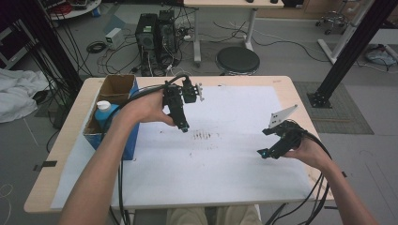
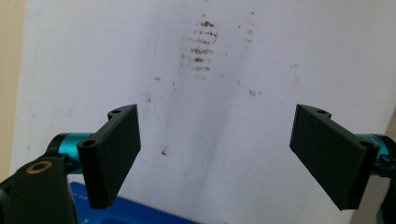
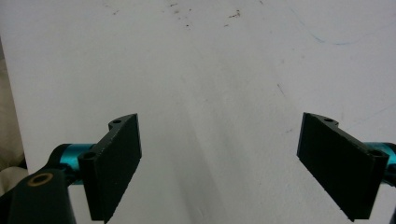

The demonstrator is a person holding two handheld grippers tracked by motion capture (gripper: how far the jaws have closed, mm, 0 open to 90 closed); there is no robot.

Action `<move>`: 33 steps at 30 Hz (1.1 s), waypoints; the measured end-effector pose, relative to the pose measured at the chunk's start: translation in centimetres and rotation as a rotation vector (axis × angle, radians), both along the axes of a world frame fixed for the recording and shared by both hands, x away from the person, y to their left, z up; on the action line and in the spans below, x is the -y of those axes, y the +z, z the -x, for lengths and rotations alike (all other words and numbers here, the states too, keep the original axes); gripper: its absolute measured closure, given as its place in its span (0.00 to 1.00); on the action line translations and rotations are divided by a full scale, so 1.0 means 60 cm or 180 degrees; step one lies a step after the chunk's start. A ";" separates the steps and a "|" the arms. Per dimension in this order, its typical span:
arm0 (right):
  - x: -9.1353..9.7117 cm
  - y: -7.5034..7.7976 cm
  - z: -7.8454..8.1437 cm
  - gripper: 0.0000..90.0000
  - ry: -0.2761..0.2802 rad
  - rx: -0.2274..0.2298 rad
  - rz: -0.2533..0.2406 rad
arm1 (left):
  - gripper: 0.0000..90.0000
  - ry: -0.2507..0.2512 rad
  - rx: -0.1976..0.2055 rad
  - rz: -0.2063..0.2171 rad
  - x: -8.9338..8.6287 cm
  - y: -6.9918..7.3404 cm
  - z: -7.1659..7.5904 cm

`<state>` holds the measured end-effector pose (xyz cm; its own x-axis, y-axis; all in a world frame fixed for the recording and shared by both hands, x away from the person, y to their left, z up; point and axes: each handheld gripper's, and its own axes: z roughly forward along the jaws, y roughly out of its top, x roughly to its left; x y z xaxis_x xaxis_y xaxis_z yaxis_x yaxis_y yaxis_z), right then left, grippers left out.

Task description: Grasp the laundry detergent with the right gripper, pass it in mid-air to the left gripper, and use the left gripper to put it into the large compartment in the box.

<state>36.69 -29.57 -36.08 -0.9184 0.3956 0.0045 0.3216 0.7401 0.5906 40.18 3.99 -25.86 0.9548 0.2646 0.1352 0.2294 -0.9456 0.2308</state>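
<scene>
You are holding the left hand-held gripper [image 1: 184, 127] wide open and empty above the smudged white paper sheet [image 1: 225, 159] on the surface – the blue white-capped bottle [image 1: 104, 114] is standing in the open cardboard box [image 1: 117, 86] beside it. Keep the jaws spread; the right hand-held gripper [image 1: 263, 153] is resting open, empty.

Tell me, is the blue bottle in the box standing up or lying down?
Standing up. The blue bottle sits in the cardboard box at the table's left edge with its white cap on top.

On the wooden table [image 1: 286, 86] a white paper sheet [image 1: 234, 168] lies, and the open cardboard box [image 1: 115, 89] with a blue bottle [image 1: 104, 112] in it stands at its left edge.
</scene>
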 end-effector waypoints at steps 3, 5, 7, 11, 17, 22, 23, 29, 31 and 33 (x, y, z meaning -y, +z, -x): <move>0.000 0.003 0.001 0.14 -0.0017 0.0026 0.0035 | 0.18 -0.0067 -0.0050 -0.0046 0.010 -0.015 0.003; -0.001 0.006 0.002 0.14 -0.0037 0.0052 0.0084 | 0.18 -0.0043 -0.0075 -0.0038 0.013 -0.024 0.003; -0.001 0.008 0.002 0.14 -0.0044 0.0065 0.0115 | 0.18 -0.0048 -0.0081 -0.0084 0.015 -0.034 0.001; -0.001 0.012 0.002 0.14 -0.0051 0.0086 0.0126 | 0.18 -0.0027 -0.0079 -0.0131 0.016 -0.057 0.003; -0.003 0.018 -0.004 0.14 -0.0084 0.0134 0.0163 | 0.18 -0.0007 -0.0141 -0.0098 0.012 -0.080 0.003; -0.002 0.021 -0.003 0.14 -0.0103 0.0140 0.0162 | 0.18 0.0012 -0.0125 -0.0091 0.012 -0.083 0.004; -0.002 0.020 -0.003 0.14 -0.0104 0.0145 0.0161 | 0.18 0.0010 -0.0126 -0.0091 0.012 -0.083 0.004; -0.003 0.020 -0.003 0.14 -0.0089 0.0144 0.0180 | 0.18 -0.0004 -0.0118 -0.0096 0.013 -0.084 0.006; -0.003 0.019 -0.002 0.14 -0.0097 0.0135 0.0188 | 0.18 -0.0005 -0.0116 -0.0098 0.013 -0.085 0.007; -0.004 0.019 -0.002 0.14 -0.0100 0.0134 0.0189 | 0.18 -0.0016 -0.0118 -0.0094 0.013 -0.086 0.007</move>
<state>36.80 -29.35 -34.92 -0.9044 0.4226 -0.0581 0.3211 0.7641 0.5595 39.75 3.22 -31.00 0.9606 0.2563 0.1075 0.2325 -0.9530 0.1942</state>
